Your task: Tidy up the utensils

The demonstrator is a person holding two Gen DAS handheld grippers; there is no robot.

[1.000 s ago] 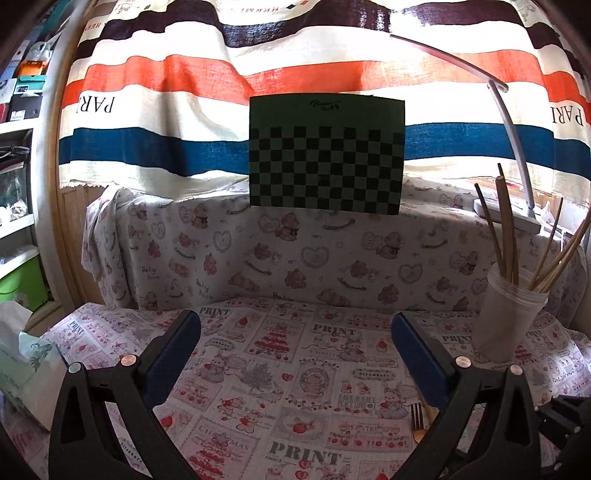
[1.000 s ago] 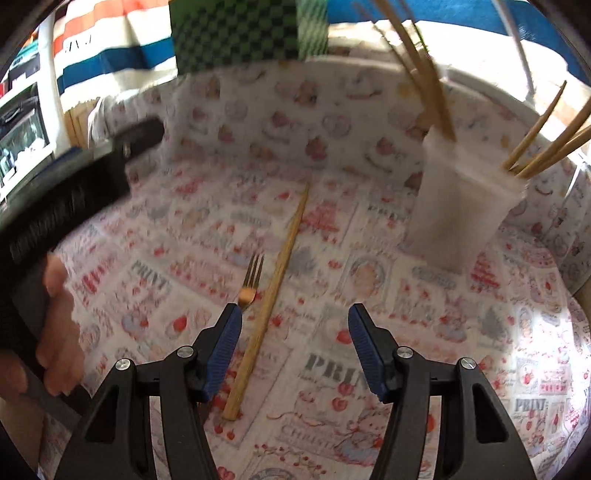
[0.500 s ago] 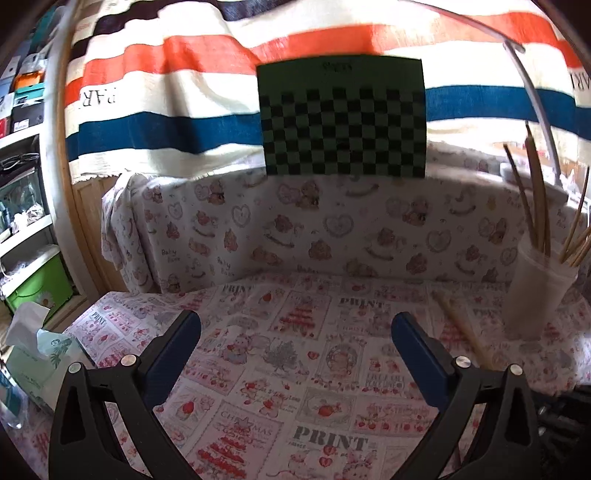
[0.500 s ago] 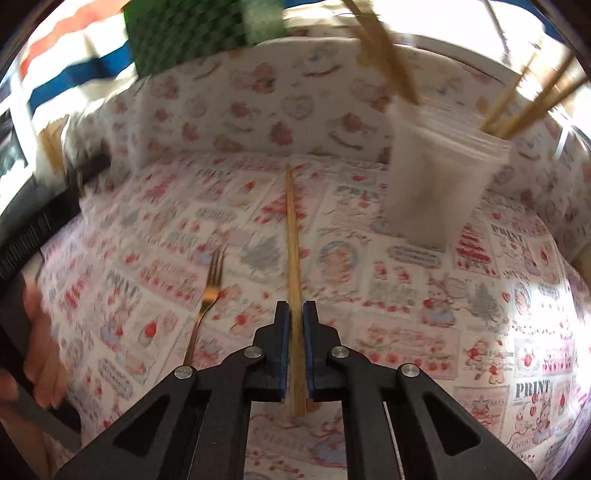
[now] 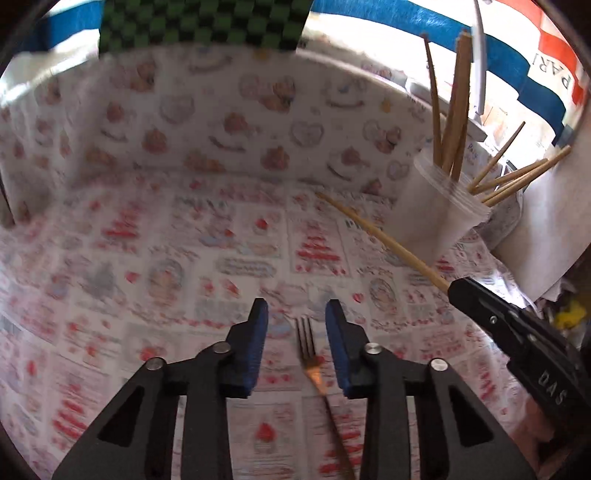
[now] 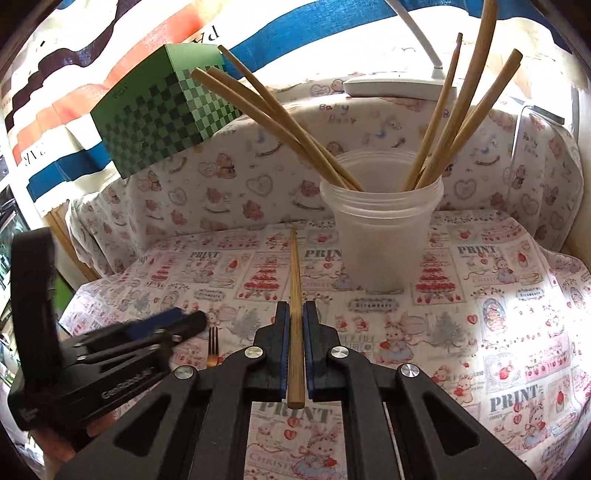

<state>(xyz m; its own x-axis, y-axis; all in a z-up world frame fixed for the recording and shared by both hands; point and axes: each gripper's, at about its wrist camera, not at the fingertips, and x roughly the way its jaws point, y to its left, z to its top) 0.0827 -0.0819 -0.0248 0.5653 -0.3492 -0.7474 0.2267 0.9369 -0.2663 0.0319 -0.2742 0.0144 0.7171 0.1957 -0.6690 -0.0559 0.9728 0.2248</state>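
My right gripper (image 6: 294, 314) is shut on a wooden chopstick (image 6: 295, 280) and holds it above the cloth, pointing at a translucent plastic cup (image 6: 380, 229) that holds several chopsticks. In the left wrist view the chopstick (image 5: 380, 236) runs from the right gripper (image 5: 458, 288) toward the cup (image 5: 436, 218). My left gripper (image 5: 293, 314) is open, its fingers on either side of a gold fork (image 5: 314, 365) lying on the printed cloth. The fork also shows in the right wrist view (image 6: 212, 343), beside the left gripper (image 6: 192, 319).
A green checkered box (image 6: 162, 110) stands on the raised ledge at the back. A white lamp arm (image 6: 417, 33) rises behind the cup. The printed tablecloth (image 6: 480, 314) covers the table and ledge. Striped fabric (image 5: 517, 55) hangs behind.
My right gripper has lifted the chopstick off the cloth and turned toward the cup. My left gripper has swung down over the fork and narrowed its opening.
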